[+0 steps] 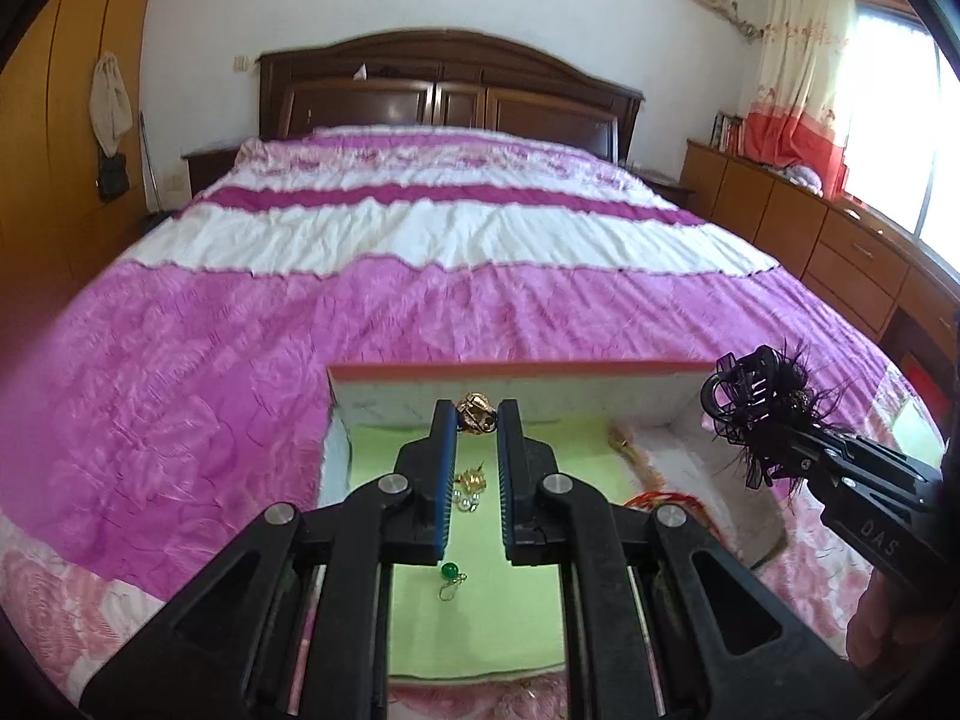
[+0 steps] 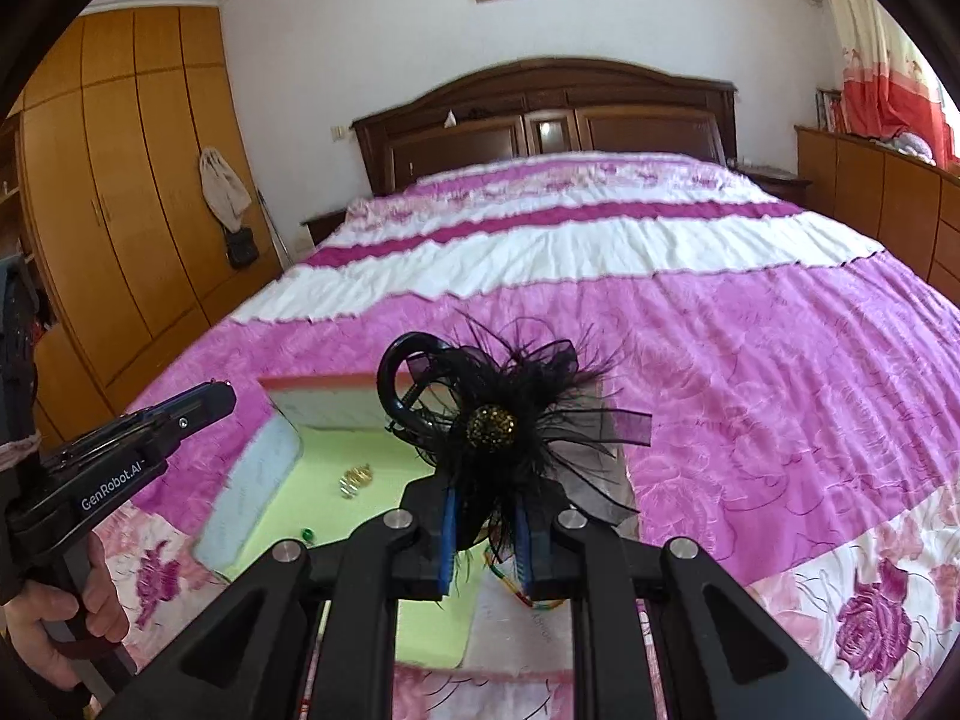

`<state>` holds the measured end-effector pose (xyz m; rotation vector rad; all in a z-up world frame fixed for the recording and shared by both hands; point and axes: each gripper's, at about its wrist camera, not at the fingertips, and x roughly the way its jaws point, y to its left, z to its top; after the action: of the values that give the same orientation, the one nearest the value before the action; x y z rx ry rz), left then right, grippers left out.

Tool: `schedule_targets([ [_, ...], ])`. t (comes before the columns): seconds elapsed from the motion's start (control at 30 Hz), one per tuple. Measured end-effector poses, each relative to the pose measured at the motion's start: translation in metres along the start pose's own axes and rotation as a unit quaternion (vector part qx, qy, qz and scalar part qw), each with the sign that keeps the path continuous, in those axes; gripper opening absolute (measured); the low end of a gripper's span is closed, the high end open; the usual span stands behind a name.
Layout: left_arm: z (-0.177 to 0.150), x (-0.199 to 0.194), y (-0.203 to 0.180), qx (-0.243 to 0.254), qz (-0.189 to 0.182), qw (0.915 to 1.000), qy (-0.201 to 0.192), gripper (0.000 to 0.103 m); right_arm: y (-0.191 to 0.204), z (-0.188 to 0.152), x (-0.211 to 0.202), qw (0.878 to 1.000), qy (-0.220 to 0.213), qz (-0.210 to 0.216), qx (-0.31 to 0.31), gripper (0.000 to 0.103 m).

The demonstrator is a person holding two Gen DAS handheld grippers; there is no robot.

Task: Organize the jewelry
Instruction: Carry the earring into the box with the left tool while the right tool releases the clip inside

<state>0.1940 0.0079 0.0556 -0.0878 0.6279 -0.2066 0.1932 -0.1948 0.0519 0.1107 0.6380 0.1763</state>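
Note:
An open box (image 1: 516, 369) with a green lining lies on the bed. My left gripper (image 1: 476, 420) hovers over its green floor, shut on a small gold jewelry piece (image 1: 474, 407) at its fingertips. Below it on the lining lie gold earrings with pearls (image 1: 467, 487) and a green bead earring (image 1: 450, 571). My right gripper (image 2: 486, 504) is shut on a black feathered hair claw (image 2: 504, 420) with a gold beaded centre, held above the box's right side. The hair claw (image 1: 756, 402) and the left gripper (image 2: 225, 390) also show in the opposite views.
The box's right compartment holds a coloured bead cord (image 2: 516, 588) and a gold tassel (image 1: 624, 438). The pink and white bedspread (image 1: 420, 300) stretches to a dark headboard (image 1: 450, 90). Wooden cabinets (image 1: 840, 240) stand at the right, wardrobes (image 2: 120, 210) at the left.

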Motion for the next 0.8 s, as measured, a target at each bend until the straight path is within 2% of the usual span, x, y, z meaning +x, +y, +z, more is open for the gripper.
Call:
schedule_targets([
  [0.27, -0.024, 0.041, 0.001, 0.005, 0.006, 0.9982, 0.060, 0.005, -0.013, -0.012, 0.044, 0.998, 0.061, -0.028, 0.001, 0.017],
  [0.43, -0.031, 0.055, 0.000, 0.011, 0.010, 0.9966, 0.081, 0.005, -0.025, -0.018, 0.061, 0.995, 0.089, -0.040, 0.015, 0.017],
  [0.67, -0.042, 0.064, -0.001, 0.013, 0.021, 0.9944, 0.103, 0.007, -0.026, -0.026, 0.067, 0.995, 0.095, -0.040, 0.017, 0.019],
  [0.77, -0.044, 0.067, 0.001, 0.008, 0.021, 0.9935, 0.112, 0.016, -0.027, -0.025, 0.065, 0.995, 0.093, -0.033, 0.025, 0.027],
  [0.8, -0.044, 0.068, 0.003, 0.004, 0.021, 0.9934, 0.113, 0.023, -0.028, -0.025, 0.063, 0.995, 0.091, -0.030, 0.028, 0.030],
])
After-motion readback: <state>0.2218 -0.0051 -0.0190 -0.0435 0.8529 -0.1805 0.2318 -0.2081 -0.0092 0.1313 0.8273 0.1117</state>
